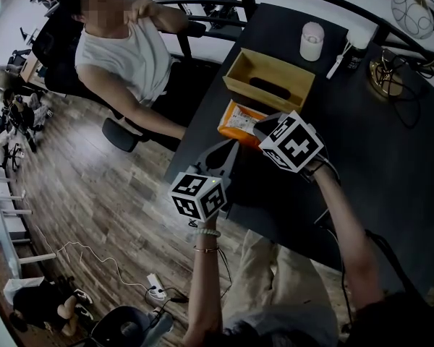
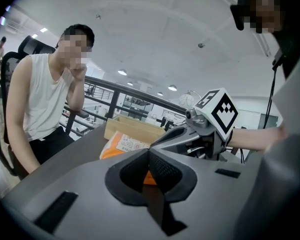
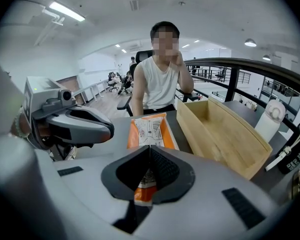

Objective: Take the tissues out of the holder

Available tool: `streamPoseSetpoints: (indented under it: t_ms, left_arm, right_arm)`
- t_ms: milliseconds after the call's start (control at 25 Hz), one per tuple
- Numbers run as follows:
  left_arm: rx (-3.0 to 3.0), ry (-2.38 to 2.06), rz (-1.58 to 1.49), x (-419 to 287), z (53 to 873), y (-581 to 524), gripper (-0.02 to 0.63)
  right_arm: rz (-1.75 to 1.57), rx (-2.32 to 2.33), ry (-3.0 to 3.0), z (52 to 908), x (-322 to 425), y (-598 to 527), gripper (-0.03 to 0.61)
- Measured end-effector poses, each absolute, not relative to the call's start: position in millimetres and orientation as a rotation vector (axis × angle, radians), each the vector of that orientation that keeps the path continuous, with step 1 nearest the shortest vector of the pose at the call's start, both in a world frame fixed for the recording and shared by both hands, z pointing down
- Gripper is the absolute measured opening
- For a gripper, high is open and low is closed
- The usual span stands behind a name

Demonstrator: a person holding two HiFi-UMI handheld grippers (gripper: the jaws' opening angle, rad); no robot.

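Observation:
The orange tissue pack lies flat on the dark table, just in front of the open wooden holder, whose inside is bare wood. My right gripper is shut, and the pack's near end runs in between its jaws. My left gripper is shut too. It stands at the pack's near left corner, tip to tip with the right gripper, and orange shows just behind its jaws. Nothing shows that it grips the pack.
A person in a white sleeveless top sits across the table's left edge. Behind the holder stand a white cylinder, a white device and cables. Wood floor lies below the table edge.

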State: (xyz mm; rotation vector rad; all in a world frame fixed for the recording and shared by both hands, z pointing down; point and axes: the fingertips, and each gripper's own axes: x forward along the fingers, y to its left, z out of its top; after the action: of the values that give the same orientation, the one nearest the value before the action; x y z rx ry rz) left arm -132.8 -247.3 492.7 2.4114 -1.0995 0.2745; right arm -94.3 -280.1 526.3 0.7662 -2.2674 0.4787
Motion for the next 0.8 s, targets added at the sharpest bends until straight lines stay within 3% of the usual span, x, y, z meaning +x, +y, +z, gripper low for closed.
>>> streamPoseSetpoints:
  t_ms: [240, 360, 800]
  left_arm:
    - [2.417, -1.096, 0.277, -132, 492, -245, 0.008]
    - [2.416, -1.096, 0.273, -133, 490, -243, 0.008]
    - [2.481, -1.087, 0.245, -136, 457, -228, 0.008]
  right_arm:
    - [0.489, 0.795, -2.289, 524, -95, -279, 0.020]
    - [0.515, 0.806, -2.310, 522, -98, -279, 0.095]
    - [0.600, 0.941, -2.450, 477, -89, -270, 0.101]
